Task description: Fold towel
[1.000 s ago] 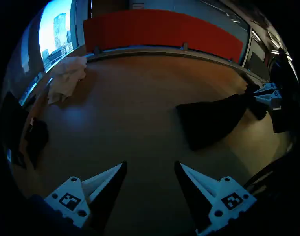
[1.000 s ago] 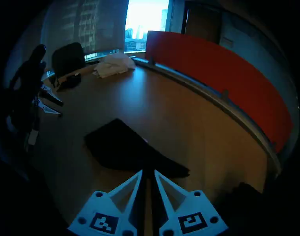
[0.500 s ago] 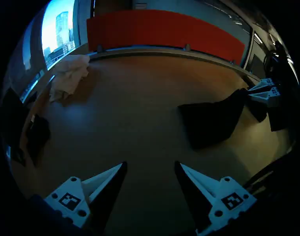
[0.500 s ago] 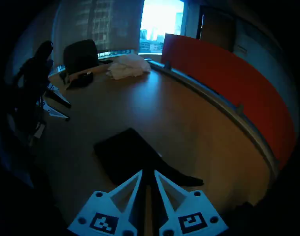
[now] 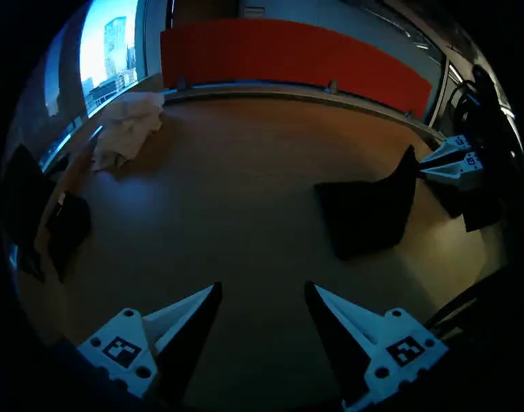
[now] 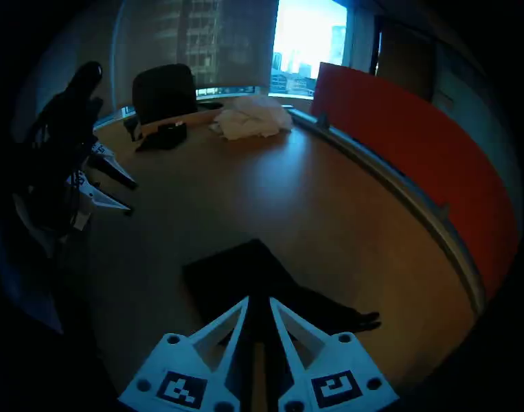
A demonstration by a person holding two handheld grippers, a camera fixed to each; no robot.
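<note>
A dark towel (image 5: 365, 213) lies on the wooden table (image 5: 241, 172), right of centre in the left gripper view. Its far right corner is lifted, pinched by my right gripper (image 5: 421, 164). In the right gripper view the same towel (image 6: 251, 281) stretches away from my right gripper (image 6: 259, 305), whose fingers are shut on its near edge. My left gripper (image 5: 262, 292) is open above bare table, well short of the towel and touching nothing. It also shows at the left of the right gripper view as the left gripper (image 6: 124, 196), held by a person's dark-sleeved arm.
A crumpled white cloth (image 5: 128, 127) lies at the table's far left by the window, seen again as the white cloth (image 6: 253, 117). A red partition (image 5: 296, 58) runs along the far edge. A dark chair (image 6: 163, 93) and a small dark object (image 6: 167, 134) stand beyond.
My right gripper has lifted the towel's corner higher and drawn it inward, so the towel looks shorter and more bunched. The left gripper has barely moved.
</note>
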